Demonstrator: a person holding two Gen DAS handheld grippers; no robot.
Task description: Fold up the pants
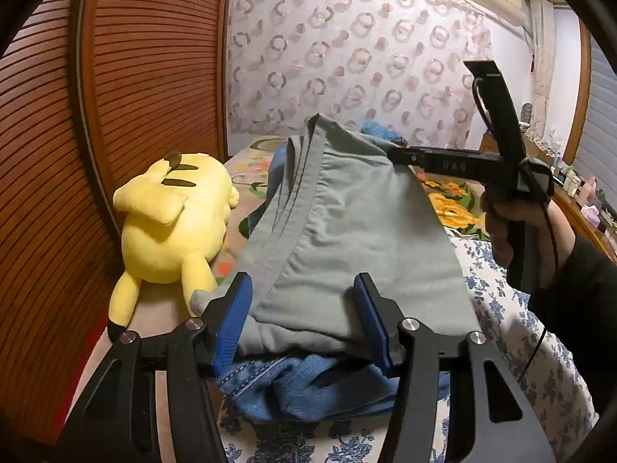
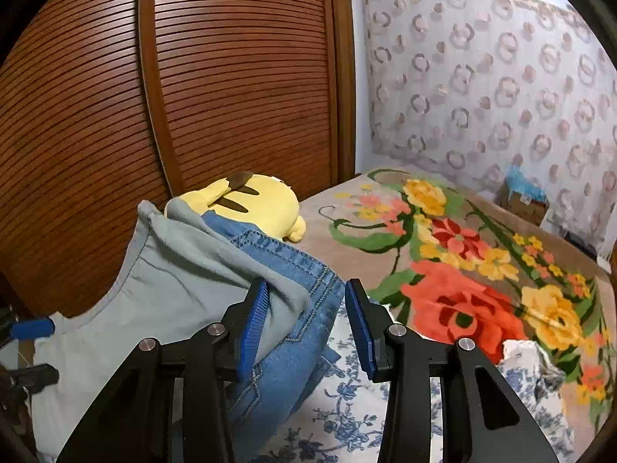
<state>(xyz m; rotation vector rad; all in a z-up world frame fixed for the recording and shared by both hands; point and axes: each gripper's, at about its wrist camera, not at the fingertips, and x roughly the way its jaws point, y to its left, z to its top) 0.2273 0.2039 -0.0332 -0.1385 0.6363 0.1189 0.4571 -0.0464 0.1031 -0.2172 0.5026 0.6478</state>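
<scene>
Stretching between both tools, the grey pants (image 1: 347, 223) hang above the bed (image 1: 540, 347). Left gripper (image 1: 304, 324) spreads wide around the near hem over jeans (image 1: 308, 386); right gripper (image 2: 304, 328) gapes too, cloth against one pad.

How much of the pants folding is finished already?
Not much looks finished. The gray-green pants are draped in a lifted, rumpled sheet over the blue jeans, with no neat folded stack in sight. In hand: both open grippers, left gripper and right gripper, sit at the cloth's edges on the bed. Left: laying the pants flat, folding them, probably the jeans too. The yellow plush toy just lies beside them.
</scene>
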